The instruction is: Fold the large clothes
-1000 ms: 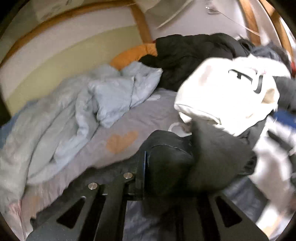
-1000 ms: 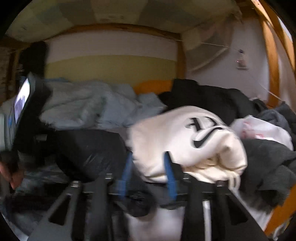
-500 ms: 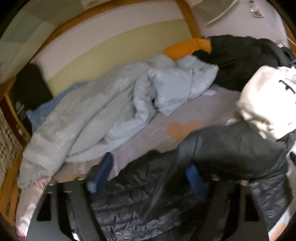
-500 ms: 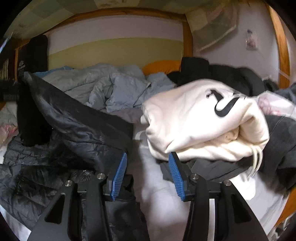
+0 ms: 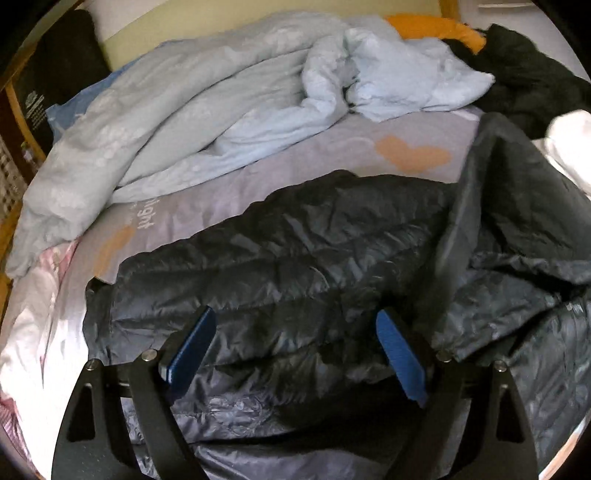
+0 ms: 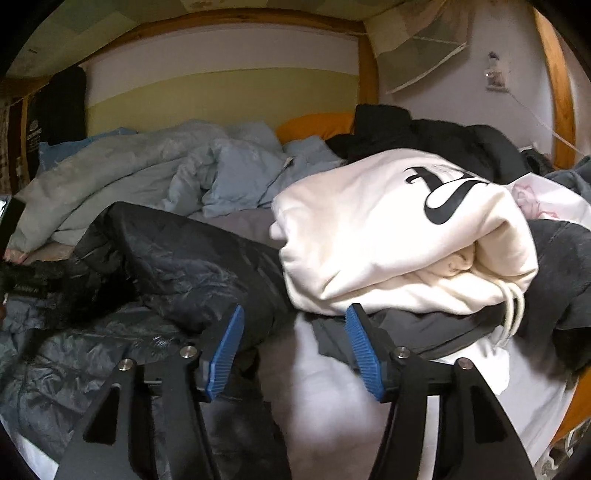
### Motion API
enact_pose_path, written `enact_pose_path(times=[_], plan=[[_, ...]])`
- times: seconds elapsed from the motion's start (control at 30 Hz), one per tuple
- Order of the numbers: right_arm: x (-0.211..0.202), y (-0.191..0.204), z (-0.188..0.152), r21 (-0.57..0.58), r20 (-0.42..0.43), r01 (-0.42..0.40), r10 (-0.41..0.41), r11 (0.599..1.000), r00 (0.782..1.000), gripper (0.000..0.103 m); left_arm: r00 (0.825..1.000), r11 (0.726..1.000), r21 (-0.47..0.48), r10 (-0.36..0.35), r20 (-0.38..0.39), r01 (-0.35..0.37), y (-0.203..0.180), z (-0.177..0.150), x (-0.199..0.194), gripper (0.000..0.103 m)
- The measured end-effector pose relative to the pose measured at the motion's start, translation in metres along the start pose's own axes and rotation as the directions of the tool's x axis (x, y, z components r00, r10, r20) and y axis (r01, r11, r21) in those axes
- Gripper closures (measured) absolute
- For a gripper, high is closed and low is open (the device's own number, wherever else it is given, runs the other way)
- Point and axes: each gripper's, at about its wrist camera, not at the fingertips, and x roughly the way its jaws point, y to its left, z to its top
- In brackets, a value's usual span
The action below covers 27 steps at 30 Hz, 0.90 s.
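A black quilted puffer jacket [image 5: 295, 258] lies spread across the bed, one sleeve folded back over its right side. My left gripper [image 5: 295, 314] hovers just above its lower half, jaws wide open with nothing gripped. In the right wrist view the jacket [image 6: 177, 258] lies at the left, and a fold of it runs down past the left blue pad [image 6: 225, 343]. My right gripper [image 6: 295, 310] is opening; its pads do not press on the cloth. A folded white hoodie [image 6: 388, 236] with a black logo rests just beyond the right finger.
A crumpled light-blue duvet [image 5: 207, 103] fills the back of the bed, with an orange pillow [image 5: 432, 26] and a heap of black clothes [image 5: 524, 74] behind it. Grey garments [image 6: 565, 266] lie under and right of the hoodie. A wooden bed frame [image 6: 561, 85] rises at the right.
My left gripper let go of the dark jacket fabric, opened wide and swung left and down over the jacket. The right jaws widened, and the raised jacket part now lies on the bed.
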Motion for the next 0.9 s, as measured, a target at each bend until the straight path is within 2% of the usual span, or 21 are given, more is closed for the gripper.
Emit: enact_pose_path(times=[0.03, 0.1, 0.17, 0.23, 0.27, 0.3, 0.33, 0.4, 0.43, 0.47, 0.53, 0.6, 0.67, 0.73, 0.77, 0.8, 0.83, 0.87, 0.9], plan=[[0.002, 0.001, -0.002, 0.0, 0.004, 0.019, -0.019, 1.0, 1.0, 0.039, 1.0, 1.0, 0.012, -0.008, 0.023, 0.007, 0.0, -0.002, -0.004, 0.015], [0.008, 0.002, -0.004, 0.0, -0.012, 0.001, -0.001, 1.0, 1.0, 0.039, 0.995, 0.999, 0.028, 0.027, 0.1, -0.03, 0.002, -0.011, -0.021, 0.015], [0.011, 0.002, -0.002, 0.015, -0.031, -0.025, 0.025, 1.0, 0.999, 0.039, 0.979, 0.999, 0.029, 0.04, 0.2, -0.046, 0.008, -0.025, -0.043, 0.015], [0.009, 0.002, -0.001, 0.027, -0.028, -0.043, 0.044, 0.999, 0.999, 0.039, 0.961, 0.999, 0.032, 0.009, 0.276, -0.018, 0.013, -0.039, -0.062, 0.009], [0.008, 0.002, 0.0, 0.027, -0.024, -0.044, 0.044, 0.999, 0.999, 0.039, 0.955, 0.999, 0.038, -0.008, 0.295, -0.003, 0.015, -0.046, -0.067, 0.002], [0.008, 0.003, 0.0, 0.025, -0.018, -0.041, 0.041, 0.999, 0.999, 0.039, 0.956, 0.999, 0.05, -0.016, 0.293, 0.002, 0.014, -0.051, -0.069, 0.0], [0.008, 0.004, -0.001, 0.023, -0.013, -0.034, 0.034, 0.999, 0.999, 0.039, 0.963, 0.998, 0.066, -0.018, 0.268, 0.001, 0.013, -0.053, -0.065, 0.0], [0.011, 0.006, -0.003, 0.028, -0.018, -0.022, 0.023, 0.999, 1.0, 0.039, 0.983, 0.997, 0.075, -0.023, 0.185, 0.01, 0.008, -0.053, -0.047, 0.0], [0.013, 0.007, -0.004, 0.037, -0.027, -0.026, 0.027, 0.999, 0.999, 0.039, 0.987, 0.998, 0.057, -0.05, 0.152, 0.042, 0.007, -0.053, -0.04, 0.0], [0.015, 0.006, -0.004, 0.044, -0.033, -0.031, 0.033, 0.999, 0.999, 0.039, 0.987, 0.995, 0.029, -0.094, 0.127, 0.091, 0.008, -0.051, -0.033, 0.0], [0.015, 0.007, -0.005, 0.044, -0.029, -0.032, 0.034, 0.999, 0.999, 0.039, 0.977, 0.978, -0.037, -0.201, 0.072, 0.204, 0.01, -0.045, -0.016, 0.0], [0.014, 0.008, -0.004, 0.029, -0.016, -0.026, 0.026, 0.999, 1.0, 0.039, 0.974, 0.972, -0.067, -0.226, 0.027, 0.227, 0.008, -0.037, 0.0, 0.0], [0.012, 0.008, -0.004, 0.026, -0.001, -0.031, 0.031, 0.999, 1.0, 0.039, 0.973, 0.97, -0.072, -0.229, 0.023, 0.231, 0.004, -0.033, 0.008, 0.002], [0.012, 0.007, -0.003, 0.033, -0.004, -0.056, 0.056, 0.998, 0.998, 0.039, 0.968, 0.968, -0.035, -0.249, 0.022, 0.25, -0.004, -0.024, 0.016, 0.016], [0.013, 0.007, -0.003, 0.038, -0.01, -0.063, 0.064, 0.997, 0.998, 0.039, 0.971, 0.971, -0.01, -0.239, 0.021, 0.24, -0.01, -0.019, 0.02, 0.039], [0.014, 0.007, -0.003, 0.043, -0.016, -0.064, 0.065, 0.997, 0.998, 0.039, 0.972, 0.972, 0.005, -0.236, 0.02, 0.236, -0.014, -0.015, 0.022, 0.075], [0.015, 0.007, -0.002, 0.042, -0.018, -0.063, 0.064, 0.997, 0.998, 0.039, 0.971, 0.971, 0.012, -0.239, 0.017, 0.239, -0.017, -0.011, 0.022, 0.09], [0.015, 0.008, -0.001, 0.035, -0.015, -0.06, 0.06, 0.998, 0.998, 0.039, 0.973, 0.973, 0.016, -0.231, 0.024, 0.231, -0.018, -0.008, 0.02, 0.095], [0.015, 0.009, 0.0, 0.025, -0.007, -0.053, 0.053, 0.998, 0.999, 0.039, 0.978, 0.98, 0.019, -0.197, 0.071, 0.196, -0.018, -0.005, 0.012, 0.095]])
